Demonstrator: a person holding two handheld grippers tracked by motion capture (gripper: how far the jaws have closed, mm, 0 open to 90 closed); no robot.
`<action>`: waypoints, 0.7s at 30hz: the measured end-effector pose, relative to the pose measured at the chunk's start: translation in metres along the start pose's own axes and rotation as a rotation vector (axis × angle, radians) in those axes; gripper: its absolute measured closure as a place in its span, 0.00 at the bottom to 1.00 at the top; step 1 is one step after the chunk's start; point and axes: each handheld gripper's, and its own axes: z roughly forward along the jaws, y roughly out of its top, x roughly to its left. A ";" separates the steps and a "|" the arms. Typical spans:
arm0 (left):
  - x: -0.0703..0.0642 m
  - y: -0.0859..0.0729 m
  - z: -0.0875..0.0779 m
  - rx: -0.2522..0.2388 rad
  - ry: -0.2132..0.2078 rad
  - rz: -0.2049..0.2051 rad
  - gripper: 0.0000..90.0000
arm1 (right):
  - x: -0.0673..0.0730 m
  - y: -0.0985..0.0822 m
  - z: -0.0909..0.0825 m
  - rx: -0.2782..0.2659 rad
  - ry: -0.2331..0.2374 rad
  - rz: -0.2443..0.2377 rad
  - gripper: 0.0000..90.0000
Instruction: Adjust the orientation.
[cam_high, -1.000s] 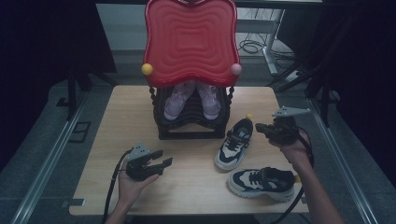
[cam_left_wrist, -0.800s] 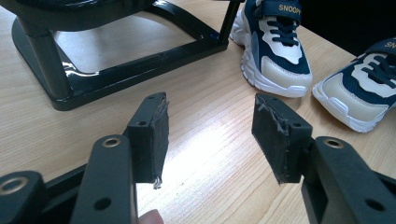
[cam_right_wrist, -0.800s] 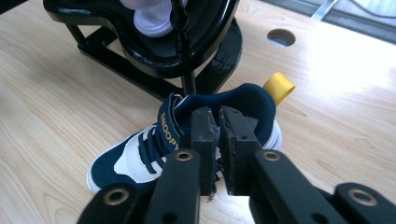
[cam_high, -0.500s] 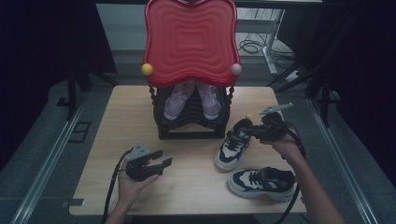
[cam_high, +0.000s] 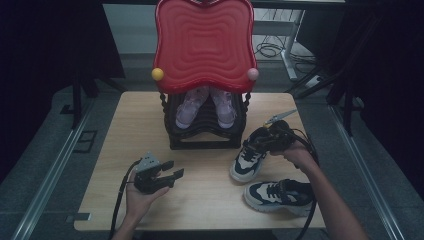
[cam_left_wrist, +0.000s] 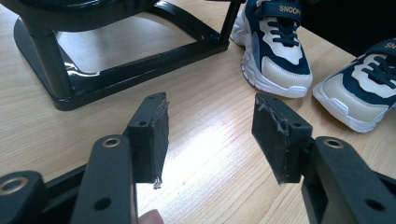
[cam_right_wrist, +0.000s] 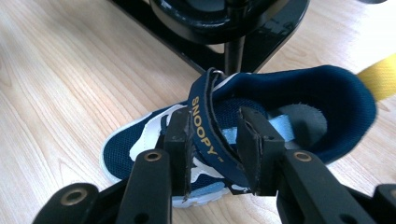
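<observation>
Right gripper (cam_right_wrist: 212, 154) | jaws just opened, astride strap (cam_right_wrist: 205, 130), pads apart | shoe (cam_high: 252, 152) right of rack (cam_high: 205, 132), far of pair | looked light, soft; grip padded collar | left gripper (cam_high: 167, 175) released, empty, near-left

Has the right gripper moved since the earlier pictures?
Yes. The right gripper came down and toward the black rack, onto the nearer-rack shoe; its jaws have just been opening around the strap.

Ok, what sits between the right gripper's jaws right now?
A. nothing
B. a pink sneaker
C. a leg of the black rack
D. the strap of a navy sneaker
D: in the right gripper view the right gripper straddles the navy sneaker's strap, lettered SNOOPY.
</observation>
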 end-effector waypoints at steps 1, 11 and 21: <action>0.000 0.000 0.000 0.000 0.000 0.000 0.52 | 0.000 0.001 0.002 0.009 0.003 -0.004 0.73; 0.000 0.000 -0.001 -0.001 0.000 0.000 0.52 | 0.003 0.007 0.017 0.077 0.000 -0.040 0.72; 0.002 0.000 -0.002 -0.006 0.006 -0.002 0.51 | 0.005 0.013 0.032 0.144 -0.014 -0.089 0.78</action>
